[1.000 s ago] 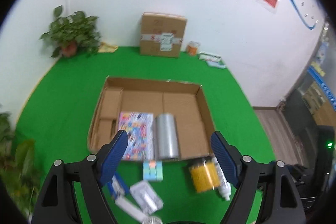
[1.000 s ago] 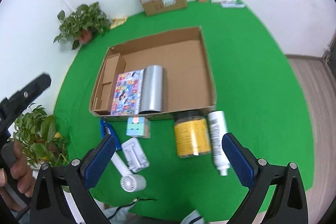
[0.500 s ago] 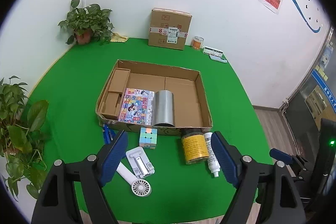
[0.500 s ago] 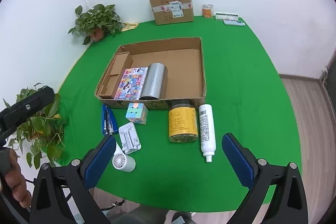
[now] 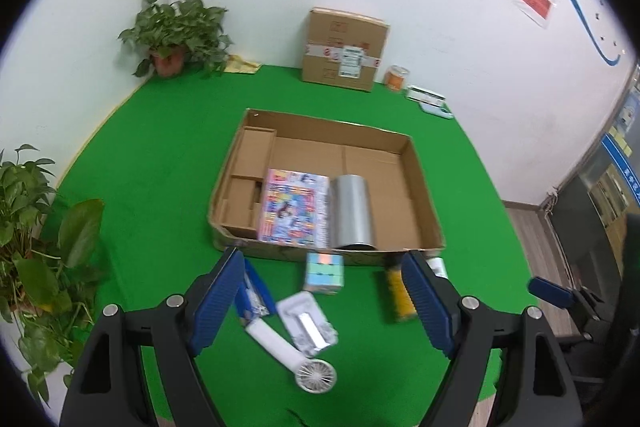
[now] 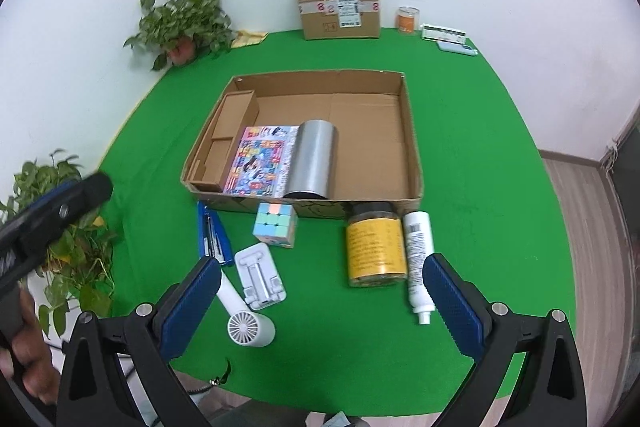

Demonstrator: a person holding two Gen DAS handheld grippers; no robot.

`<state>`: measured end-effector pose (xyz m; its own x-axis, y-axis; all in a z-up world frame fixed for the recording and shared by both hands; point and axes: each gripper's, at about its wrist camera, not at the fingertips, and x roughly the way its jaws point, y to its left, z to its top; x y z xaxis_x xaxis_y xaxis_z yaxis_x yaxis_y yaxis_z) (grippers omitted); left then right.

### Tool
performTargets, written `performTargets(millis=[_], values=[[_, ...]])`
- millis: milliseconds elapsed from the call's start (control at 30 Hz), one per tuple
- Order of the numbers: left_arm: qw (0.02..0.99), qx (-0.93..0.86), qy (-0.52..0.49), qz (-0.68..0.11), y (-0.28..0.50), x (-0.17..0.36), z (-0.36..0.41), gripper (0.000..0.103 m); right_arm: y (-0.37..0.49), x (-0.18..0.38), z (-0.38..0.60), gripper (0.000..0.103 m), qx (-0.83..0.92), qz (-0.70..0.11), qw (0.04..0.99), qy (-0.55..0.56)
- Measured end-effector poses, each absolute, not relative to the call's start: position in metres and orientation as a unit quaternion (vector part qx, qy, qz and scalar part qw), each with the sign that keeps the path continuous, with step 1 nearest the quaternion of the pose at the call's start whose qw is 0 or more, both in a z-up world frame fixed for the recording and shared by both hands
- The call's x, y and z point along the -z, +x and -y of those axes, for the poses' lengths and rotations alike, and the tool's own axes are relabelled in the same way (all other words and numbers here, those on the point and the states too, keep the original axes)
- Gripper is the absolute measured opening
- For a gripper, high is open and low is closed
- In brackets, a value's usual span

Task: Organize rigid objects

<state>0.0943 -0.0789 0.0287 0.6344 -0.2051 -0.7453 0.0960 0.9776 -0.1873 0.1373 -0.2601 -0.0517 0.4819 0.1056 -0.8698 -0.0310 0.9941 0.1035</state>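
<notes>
Our cardboard tray point(image 6: 414, 147) holds a colourful book point(image 6: 260, 161) touching a steel cylinder point(image 6: 314, 159). Left gripper point(image 5: 324, 307) and right gripper point(image 6: 320, 307) gape wide, empty.

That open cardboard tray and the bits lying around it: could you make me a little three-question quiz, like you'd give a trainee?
1. True or false: the silver cylinder lies inside the cardboard tray.
2. Which thing lies right beside the yellow-labelled jar? A) blue stapler B) white bottle C) hand fan
3. Fill in: the pastel puzzle cube sits on the green ____, just outside the tray's near wall.

Key: 1 true; 2 B; 3 cloth.
</notes>
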Motion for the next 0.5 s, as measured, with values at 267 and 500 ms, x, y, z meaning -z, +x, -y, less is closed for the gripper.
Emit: performTargets(millis=[267,500], values=[[0.881,0.143,-0.069,-0.445,0.116,0.001,0.049,0.026,0.14,0.061,0.222,0.041,-0.023,-0.524,0.851,0.017],[0.879,0.162,-0.035,-0.447,0.117,0.008,0.053,0.079,0.125,0.066,0.229,0.102,-0.003,-0.504,0.862,0.058]])
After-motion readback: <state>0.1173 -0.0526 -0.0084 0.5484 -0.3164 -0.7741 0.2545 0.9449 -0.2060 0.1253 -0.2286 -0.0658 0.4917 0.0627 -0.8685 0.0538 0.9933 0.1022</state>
